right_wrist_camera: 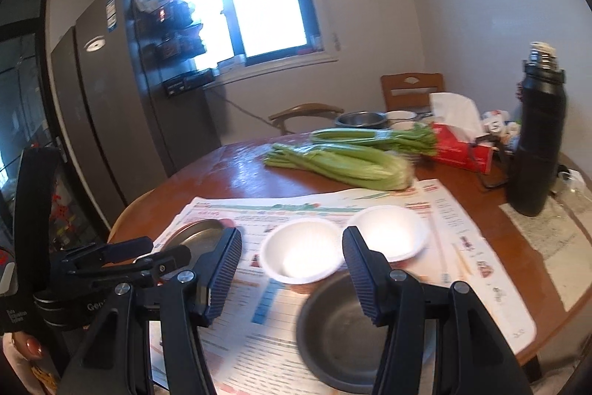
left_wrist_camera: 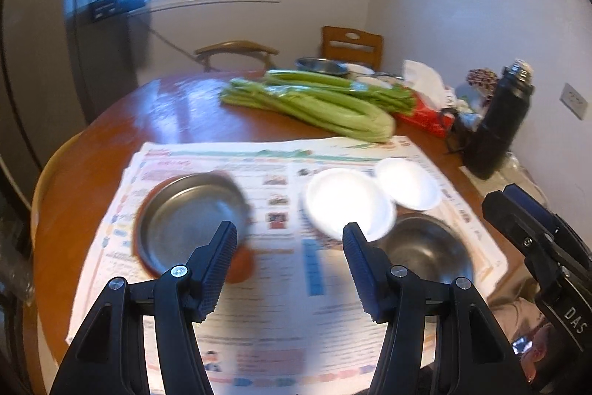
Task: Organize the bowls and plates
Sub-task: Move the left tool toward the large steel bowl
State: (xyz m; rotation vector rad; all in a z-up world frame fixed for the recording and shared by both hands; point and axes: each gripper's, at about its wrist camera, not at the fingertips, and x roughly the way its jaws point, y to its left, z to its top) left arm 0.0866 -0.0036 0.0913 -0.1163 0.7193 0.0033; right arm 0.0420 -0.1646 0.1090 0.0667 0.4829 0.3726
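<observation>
Newspaper (left_wrist_camera: pixel 281 284) covers the round wooden table (left_wrist_camera: pixel 177 113); on it sit two steel bowls (left_wrist_camera: pixel 192 213) and two white bowls (left_wrist_camera: pixel 347 202). Both grippers (left_wrist_camera: pixel 290 269) (right_wrist_camera: pixel 292 273) hover empty, fingers apart.

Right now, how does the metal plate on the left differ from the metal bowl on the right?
The plate is shallow and wide; the bowl is deep with steep walls. The plate sits on something red-orange that shows under its rim; the bowl rests straight on the newspaper. A white bowl crowds the metal bowl's far rim, while the plate stands apart from the other dishes. Both are round, grey metal, upright and empty.
</observation>
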